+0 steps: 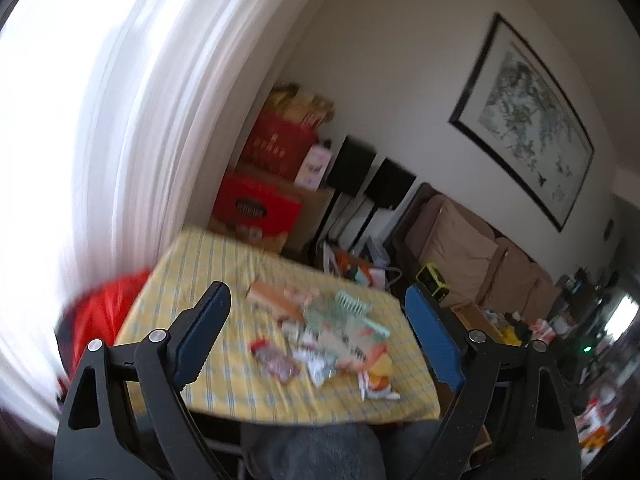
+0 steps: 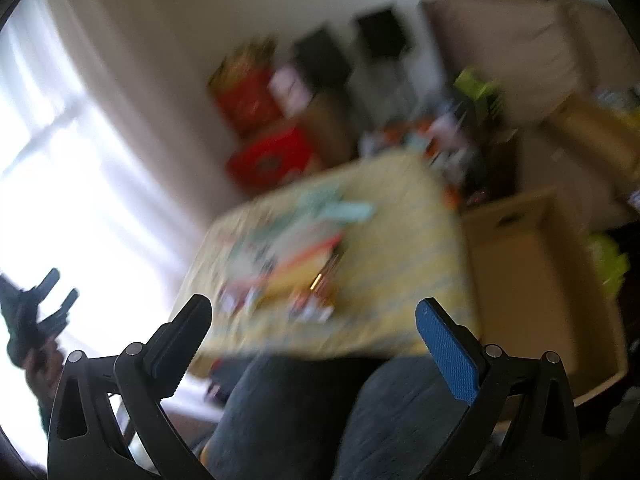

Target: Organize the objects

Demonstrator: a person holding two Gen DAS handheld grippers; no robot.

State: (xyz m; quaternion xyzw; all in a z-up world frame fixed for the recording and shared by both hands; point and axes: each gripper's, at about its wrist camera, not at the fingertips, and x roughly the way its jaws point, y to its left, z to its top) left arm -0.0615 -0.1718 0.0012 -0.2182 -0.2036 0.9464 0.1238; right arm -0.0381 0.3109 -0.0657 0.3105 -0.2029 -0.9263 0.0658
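- Yellow checked cloth covers the small table (image 1: pixel 224 384) in front of you; a loose heap of objects (image 1: pixel 328 340) lies near its middle: a mint-green comb (image 1: pixel 358 308), a wooden strip (image 1: pixel 272 294), a red-edged packet (image 1: pixel 274 362), and papers and wrappers too blurred to name.
- Your left gripper (image 1: pixel 320 340) stands above the near edge of the table with its jaws spread wide and nothing between them; the heap shows in the gap, well below the pads.
- Your right gripper (image 2: pixel 316 344) is likewise spread wide and empty, raised over the near side of the table. Its view is smeared by motion, so the heap (image 2: pixel 288 256) reads only as patches of green, red and yellow.
- In the right wrist view your left gripper (image 2: pixel 36 312) shows small at the left edge, against the bright window, with your hand (image 2: pixel 42 364) under it.
- Your knees in dark blue trousers (image 2: pixel 320 416) fill the bottom of both views, just under the table edge.
- White curtains (image 1: pixel 120 120) hang to the left, very bright.
- Red boxes (image 1: pixel 264 184) are stacked in the corner behind the table.
- A framed picture (image 1: pixel 524 120) hangs on the pale wall above a brown sofa (image 1: pixel 472 252).
- A cardboard box (image 2: pixel 536 280) sits on the floor just right of the table.
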